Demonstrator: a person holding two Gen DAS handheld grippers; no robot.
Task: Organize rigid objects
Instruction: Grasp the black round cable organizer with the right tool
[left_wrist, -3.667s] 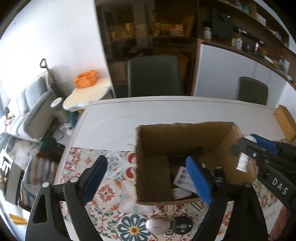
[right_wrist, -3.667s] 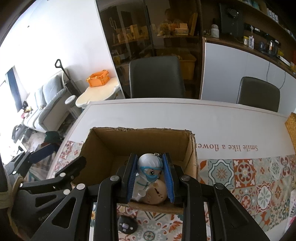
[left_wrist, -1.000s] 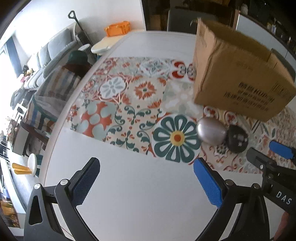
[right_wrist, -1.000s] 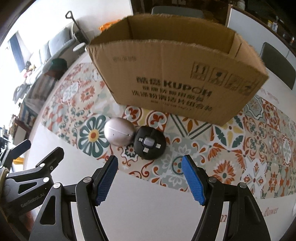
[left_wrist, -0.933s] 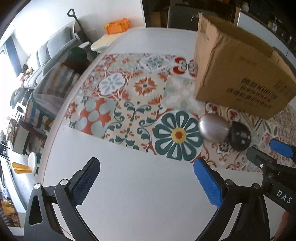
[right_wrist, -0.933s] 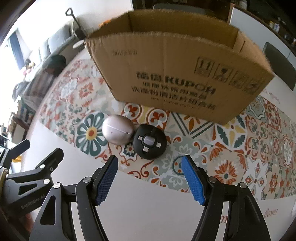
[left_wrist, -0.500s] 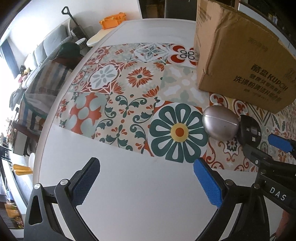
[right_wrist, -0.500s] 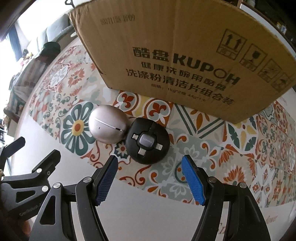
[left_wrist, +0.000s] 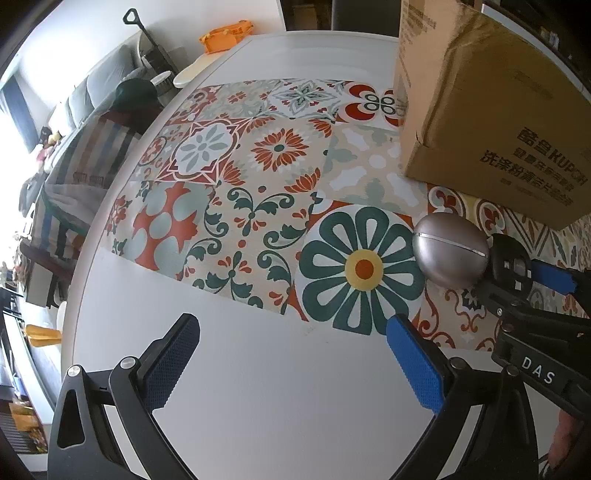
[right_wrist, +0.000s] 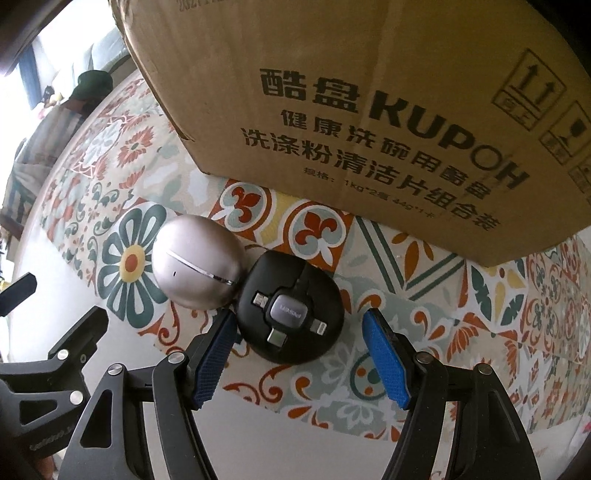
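A round black cable-adapter puck lies on the patterned mat, touching a silver egg-shaped earbud case on its left. Both sit just in front of a brown cardboard box. My right gripper is open, its blue pads on either side of the puck's near half, apart from it. My left gripper is open and empty over the white table, left of the silver case. The puck and the box also show in the left wrist view, where the right gripper partly hides the puck.
The patterned mat covers the table's middle; bare white table lies near me. The table's rounded left edge drops off to a sofa and clutter. An orange basket sits on a small side table beyond.
My right gripper has dropped and closed in on the black puck, so its pads now flank it. My left gripper has moved slightly forward and lower. Both stay open.
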